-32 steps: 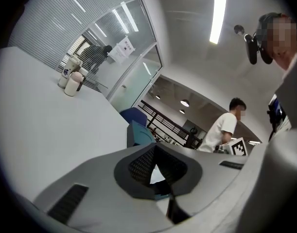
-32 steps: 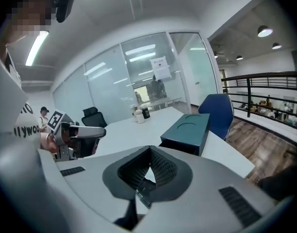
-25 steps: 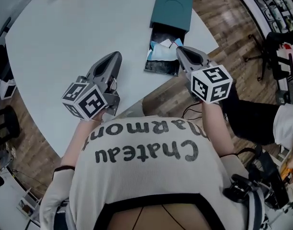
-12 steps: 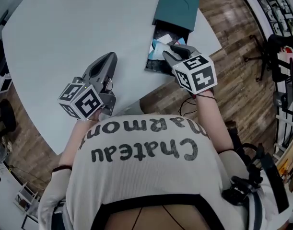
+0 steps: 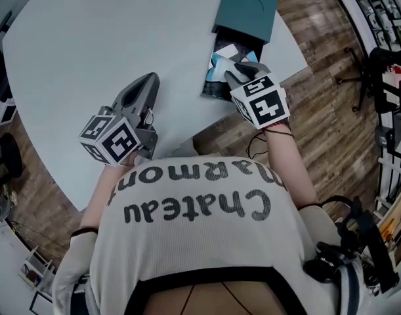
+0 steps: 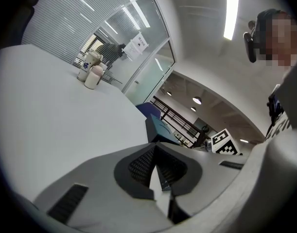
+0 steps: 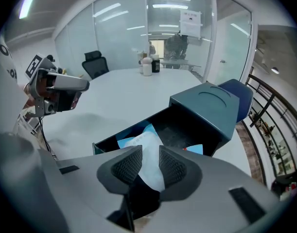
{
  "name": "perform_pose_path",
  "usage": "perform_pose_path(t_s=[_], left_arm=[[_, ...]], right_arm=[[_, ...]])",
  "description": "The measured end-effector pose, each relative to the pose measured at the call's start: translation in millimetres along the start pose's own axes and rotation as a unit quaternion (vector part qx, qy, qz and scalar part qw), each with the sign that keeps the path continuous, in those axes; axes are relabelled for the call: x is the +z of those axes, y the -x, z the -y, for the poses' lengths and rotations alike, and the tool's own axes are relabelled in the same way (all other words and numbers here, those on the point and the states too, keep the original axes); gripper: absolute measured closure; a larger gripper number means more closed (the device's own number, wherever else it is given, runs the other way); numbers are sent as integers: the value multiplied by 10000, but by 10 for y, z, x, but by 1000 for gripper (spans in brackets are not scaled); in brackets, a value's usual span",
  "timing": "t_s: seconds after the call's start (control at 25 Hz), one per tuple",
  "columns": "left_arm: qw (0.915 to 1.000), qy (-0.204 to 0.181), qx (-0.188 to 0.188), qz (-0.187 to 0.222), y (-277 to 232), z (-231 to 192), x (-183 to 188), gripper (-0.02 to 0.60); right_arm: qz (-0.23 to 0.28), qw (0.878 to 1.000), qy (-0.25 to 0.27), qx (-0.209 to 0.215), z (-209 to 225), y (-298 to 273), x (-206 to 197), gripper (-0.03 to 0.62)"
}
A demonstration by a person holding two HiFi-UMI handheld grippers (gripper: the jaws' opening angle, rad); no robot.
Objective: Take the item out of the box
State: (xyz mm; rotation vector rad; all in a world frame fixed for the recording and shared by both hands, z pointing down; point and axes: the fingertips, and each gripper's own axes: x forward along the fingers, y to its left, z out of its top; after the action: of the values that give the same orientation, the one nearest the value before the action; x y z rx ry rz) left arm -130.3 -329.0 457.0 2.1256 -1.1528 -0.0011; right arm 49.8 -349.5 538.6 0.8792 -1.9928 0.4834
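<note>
While the left gripper [image 5: 149,79] hangs closed and empty, the right gripper [image 7: 149,154] holds its jaws apart astride the pouch [image 7: 147,138] in the box [image 7: 209,106]; next step: close, then lift.

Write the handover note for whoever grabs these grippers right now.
Left gripper: shut, empty, over the table, away from the box.
Right gripper: jaws apart, over the open box, with the white-and-blue packet lined up between them, not visibly clamped.
Done: the box is open and the right gripper is at the packet.
Left to do: close on the packet and lift it out of the box.
</note>
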Motion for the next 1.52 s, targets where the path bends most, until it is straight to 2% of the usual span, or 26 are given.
perform_pose_path(t_s=[0.32,1.28,1.52], left_arm=[[10000,-8,-87,-35,-23,26,-18,583],[9996,-25,-292,21,113,185,-83,583],[9991,-84,-393,163,181,270,27,583]], right_arm=[[-180,9994,162,-230,-24,-23,-11,496],[-392,9988,52,-276,-9,-22,-57,537],[-465,9983,77,-348,-34,-23,-86,549]])
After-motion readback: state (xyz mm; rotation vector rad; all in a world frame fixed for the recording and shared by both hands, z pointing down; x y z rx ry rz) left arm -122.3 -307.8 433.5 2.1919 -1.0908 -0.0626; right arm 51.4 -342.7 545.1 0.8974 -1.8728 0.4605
